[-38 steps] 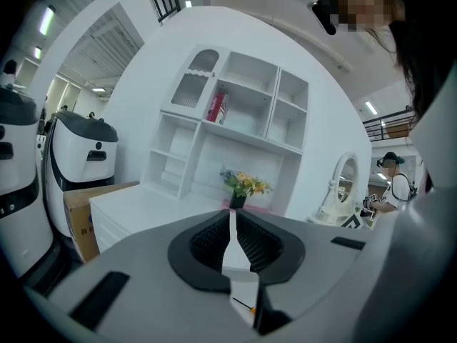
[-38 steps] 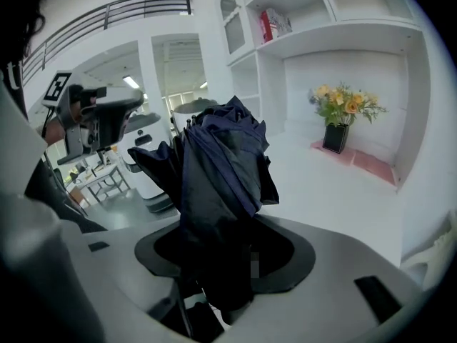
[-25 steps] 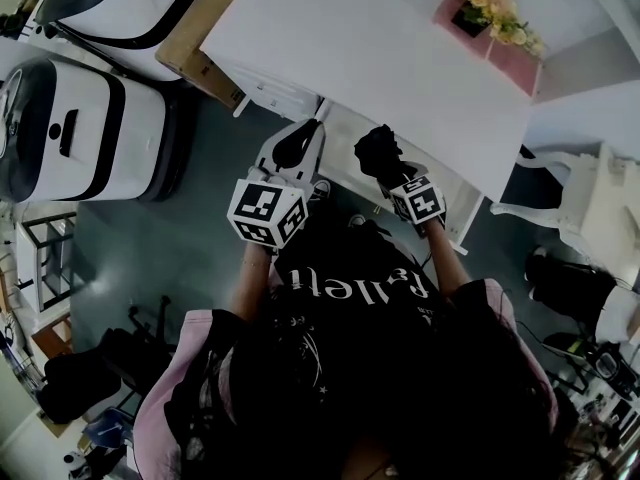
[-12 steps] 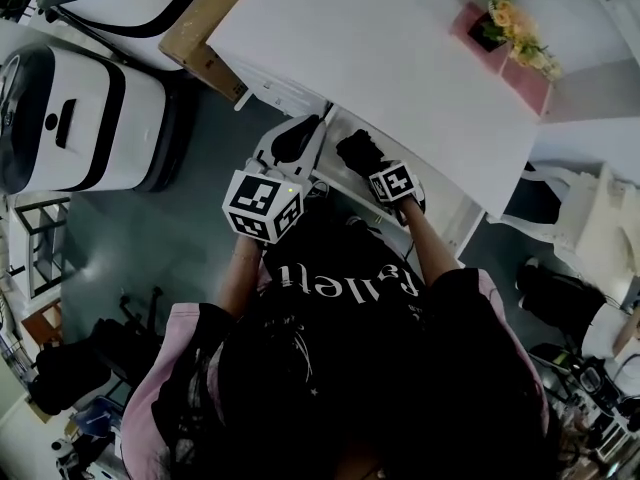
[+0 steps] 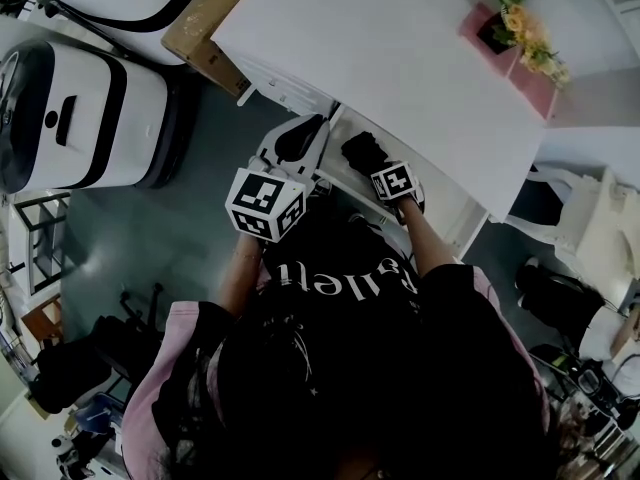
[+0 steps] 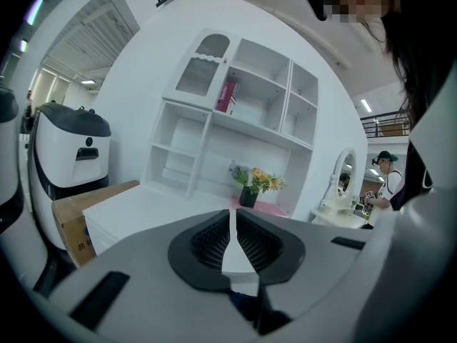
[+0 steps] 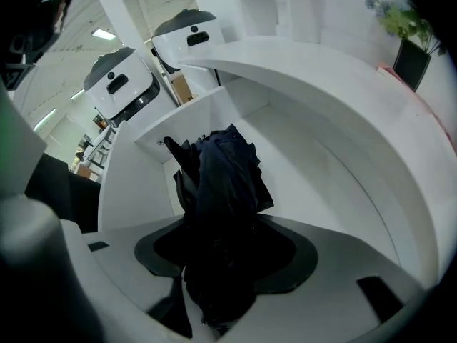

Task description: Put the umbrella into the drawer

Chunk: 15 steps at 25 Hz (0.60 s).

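Right gripper view: my right gripper (image 7: 218,252) is clamped on the dark, folded fabric umbrella (image 7: 225,170).
The umbrella hangs over the open white drawer (image 7: 321,184) beneath the white desk top (image 5: 400,58); whether it touches the drawer floor I cannot tell. My left gripper (image 6: 233,245) is closed on nothing, near the desk's edge.

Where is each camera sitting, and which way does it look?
Head view: on the person's head, looking steeply down at the desk and open drawer; shows hair, shirt, arms, left gripper, right gripper.
Left gripper view: on the left gripper, looking across the desk at shelves and flowers; shows its shut, empty jaws.
Right gripper view: on the right gripper, looking into the drawer; shows its jaws clamping the umbrella.
Shared: head and right gripper views both show umbrella and drawer.
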Each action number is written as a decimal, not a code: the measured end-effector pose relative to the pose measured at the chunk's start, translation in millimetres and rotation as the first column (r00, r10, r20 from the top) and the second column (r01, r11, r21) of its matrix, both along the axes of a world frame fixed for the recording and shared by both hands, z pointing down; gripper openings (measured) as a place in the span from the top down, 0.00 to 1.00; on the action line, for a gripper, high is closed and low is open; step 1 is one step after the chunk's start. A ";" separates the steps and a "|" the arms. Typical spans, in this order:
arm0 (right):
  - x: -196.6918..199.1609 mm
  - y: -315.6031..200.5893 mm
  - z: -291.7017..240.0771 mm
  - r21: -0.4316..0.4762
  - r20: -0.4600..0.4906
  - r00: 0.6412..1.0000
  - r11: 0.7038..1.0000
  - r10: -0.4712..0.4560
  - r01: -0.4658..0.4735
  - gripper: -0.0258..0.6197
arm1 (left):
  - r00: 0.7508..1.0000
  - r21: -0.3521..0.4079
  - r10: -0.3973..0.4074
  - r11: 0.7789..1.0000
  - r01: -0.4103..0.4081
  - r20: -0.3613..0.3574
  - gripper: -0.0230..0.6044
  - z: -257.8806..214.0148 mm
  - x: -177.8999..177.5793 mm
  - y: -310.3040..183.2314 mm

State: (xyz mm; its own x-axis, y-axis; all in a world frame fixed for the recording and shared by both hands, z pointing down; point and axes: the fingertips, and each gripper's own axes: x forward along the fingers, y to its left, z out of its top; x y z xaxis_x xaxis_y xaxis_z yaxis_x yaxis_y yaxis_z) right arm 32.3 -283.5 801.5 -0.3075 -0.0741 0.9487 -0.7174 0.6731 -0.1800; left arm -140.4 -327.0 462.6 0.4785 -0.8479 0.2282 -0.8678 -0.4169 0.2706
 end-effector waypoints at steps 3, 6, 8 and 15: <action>0.3 2.5 2.2 0.021 -0.009 1.000 1.000 0.022 -0.022 0.56 | 1.000 0.003 0.012 1.000 -0.012 -0.008 0.90 -0.3 0.9 -2.3; 1.1 4.4 4.1 0.007 -0.014 0.997 0.997 0.079 -0.079 0.53 | 1.000 0.003 0.027 1.000 -0.027 -0.013 0.90 0.2 2.1 -5.0; 2.5 4.7 0.9 -0.003 -0.005 0.995 0.995 0.104 -0.104 0.53 | 0.999 0.004 0.043 0.999 -0.043 -0.017 0.90 0.1 4.8 -6.8; 8.8 -3.5 -39.4 0.051 0.110 0.978 0.982 0.176 -0.183 0.53 | 0.994 0.010 0.105 0.994 -0.105 -0.033 0.90 -0.6 20.3 -12.7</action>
State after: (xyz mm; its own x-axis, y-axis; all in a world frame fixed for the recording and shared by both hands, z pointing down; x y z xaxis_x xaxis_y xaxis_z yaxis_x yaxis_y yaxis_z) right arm 41.1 -287.0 762.2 -0.3811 -0.1936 0.9040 -0.8068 0.5471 -0.2230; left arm -120.1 -339.7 462.0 0.5721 -0.7944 0.2041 -0.8097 -0.5075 0.2945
